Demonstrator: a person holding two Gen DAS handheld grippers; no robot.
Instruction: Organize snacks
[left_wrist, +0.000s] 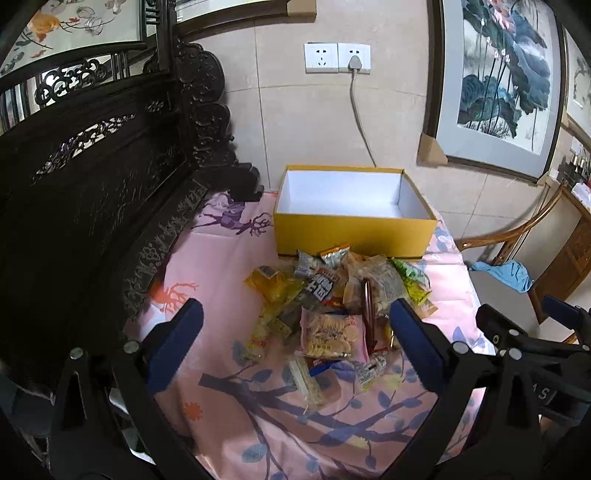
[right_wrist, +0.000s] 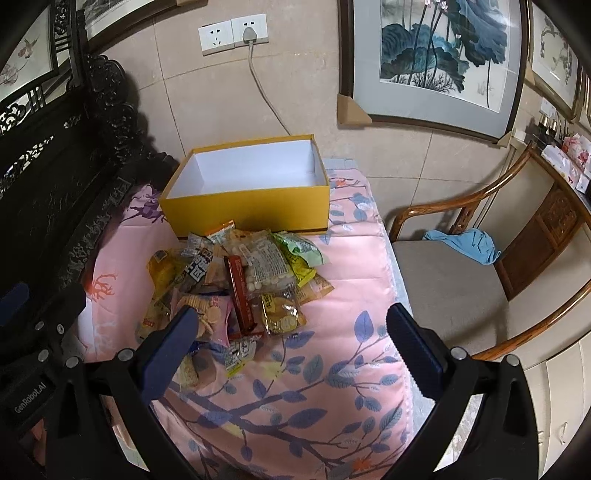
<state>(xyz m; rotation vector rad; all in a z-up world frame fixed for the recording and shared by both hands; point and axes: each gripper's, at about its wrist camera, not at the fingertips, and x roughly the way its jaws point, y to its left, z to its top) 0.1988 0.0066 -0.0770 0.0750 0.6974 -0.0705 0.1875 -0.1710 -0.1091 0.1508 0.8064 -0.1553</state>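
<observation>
From the left wrist view, the left gripper (left_wrist: 295, 325) hangs above the near side of the snack pile (left_wrist: 332, 306), its blue fingers (left_wrist: 177, 343) spread as wide as they go and gripping nothing. The packets lie in a loose heap on the pink floral cloth (left_wrist: 221, 258), touching the front wall of the yellow box (left_wrist: 351, 232), which stands open and empty with its white inside showing. That layout looks deliberate: heap in front, container right behind, so each packet needs only a short carry over the front wall. A pink cracker packet (left_wrist: 332, 336) lies nearest between the fingers and seems the easiest first pick. At the right edge, part of the other tool is visible, level with this one.

From the right wrist view, the right gripper (right_wrist: 291, 325) is likewise fully spread and empty, set toward the right of the pile (right_wrist: 240, 277), over bare cloth (right_wrist: 351, 258). A red bar (right_wrist: 240, 291) lies on top of the heap, a pale bag of small round pieces (right_wrist: 266, 269) beside it. The box (right_wrist: 251, 210) sits just behind — nothing inside. Both tools tilted downward at the heap suggests the sorting has not yet begun. A wooden chair (right_wrist: 461, 280) with a blue cloth (right_wrist: 469, 245) stands just beside the table.
</observation>
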